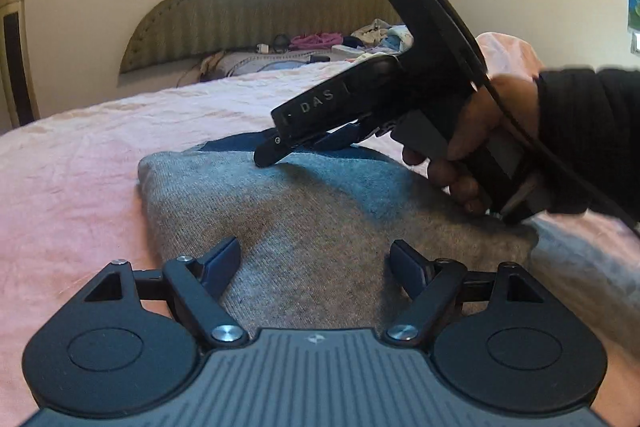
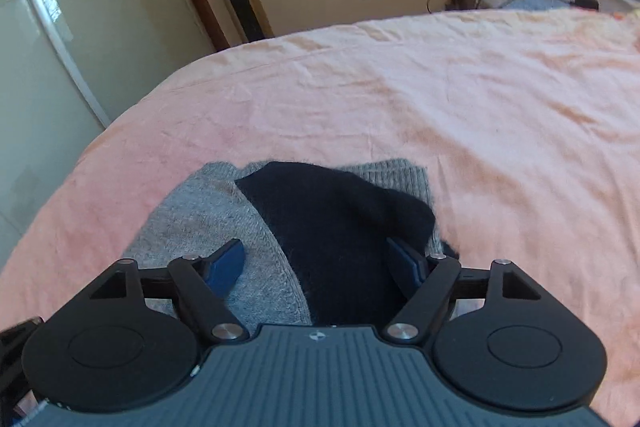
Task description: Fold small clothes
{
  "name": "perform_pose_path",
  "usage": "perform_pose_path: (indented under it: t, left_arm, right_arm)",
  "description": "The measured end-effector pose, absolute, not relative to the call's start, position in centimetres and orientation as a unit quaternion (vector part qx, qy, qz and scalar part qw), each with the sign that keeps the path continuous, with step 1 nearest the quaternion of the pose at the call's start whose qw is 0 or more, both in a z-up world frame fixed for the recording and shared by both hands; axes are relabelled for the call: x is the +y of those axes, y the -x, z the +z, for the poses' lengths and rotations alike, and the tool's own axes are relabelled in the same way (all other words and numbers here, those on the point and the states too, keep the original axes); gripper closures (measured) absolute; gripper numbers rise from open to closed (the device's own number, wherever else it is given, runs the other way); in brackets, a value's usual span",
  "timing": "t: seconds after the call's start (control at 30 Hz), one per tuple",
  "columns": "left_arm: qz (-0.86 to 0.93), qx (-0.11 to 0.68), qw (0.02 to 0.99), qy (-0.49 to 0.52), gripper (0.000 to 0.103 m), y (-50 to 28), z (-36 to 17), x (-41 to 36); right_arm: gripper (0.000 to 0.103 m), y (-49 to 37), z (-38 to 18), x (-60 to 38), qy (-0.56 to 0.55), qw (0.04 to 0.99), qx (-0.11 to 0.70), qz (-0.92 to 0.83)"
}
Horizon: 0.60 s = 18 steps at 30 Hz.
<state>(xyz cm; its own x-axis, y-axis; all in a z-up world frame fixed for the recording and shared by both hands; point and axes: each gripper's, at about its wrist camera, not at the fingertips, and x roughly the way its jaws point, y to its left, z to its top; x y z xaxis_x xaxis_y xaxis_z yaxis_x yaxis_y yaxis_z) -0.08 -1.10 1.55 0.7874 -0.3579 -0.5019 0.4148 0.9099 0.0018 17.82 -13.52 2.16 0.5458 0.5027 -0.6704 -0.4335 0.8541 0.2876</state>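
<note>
The grey sweater (image 1: 320, 227) lay folded on the pink sheet (image 2: 400, 87), under both claws. Left claw (image 1: 316, 259) and right claw (image 2: 316, 263) gaped wide, holding nothing (navy panel (image 2: 340, 227) between the right's fingers). Best press flat, evenly

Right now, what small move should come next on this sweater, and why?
Probably lift both claws away: the grey sweater already lies folded on the pink bedsheet, and the left claw and right claw stand open, gripping nothing.
</note>
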Motion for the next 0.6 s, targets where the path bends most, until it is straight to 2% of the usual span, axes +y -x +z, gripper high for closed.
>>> perform_pose_path:
  t: [0.1,0.2,0.27,0.3,0.43,0.53,0.6]
  left_arm:
    - [-0.217,0.239,0.946,-0.028,0.021,0.3,1.7,-0.1]
    - [-0.225,0.235,0.945,0.015,0.021,0.0,1.8,1.3]
    - [-0.224,0.236,0.946,0.008,0.021,0.0,1.8,1.1]
    - [-0.222,0.236,0.946,0.002,0.021,0.0,1.9,0.9]
    - [-0.221,0.237,0.946,0.001,0.02,-0.3,1.9,1.0]
    - [-0.212,0.242,0.947,-0.002,0.02,-0.4,1.8,0.9]
    - [-0.215,0.239,0.947,-0.002,0.02,0.1,2.0,0.8]
  right_arm:
    - [0.028,-18.6,3.9,-12.5,-0.021,0.868,0.429,0.248]
    - [0.028,-18.1,6.8,-12.2,-0.09,0.865,0.407,0.28]
    - [0.021,-18.0,7.7,-10.4,-0.122,0.839,0.409,0.338]
    - [0.017,-18.0,7.6,-9.0,-0.125,0.822,0.422,0.362]
    - [0.017,-19.6,3.7,-3.9,-0.117,0.763,0.5,0.393]
    - [0.024,-20.8,1.5,-3.5,-0.097,0.798,0.456,0.381]
    - [0.027,-21.3,1.7,-3.6,-0.116,0.796,0.467,0.367]
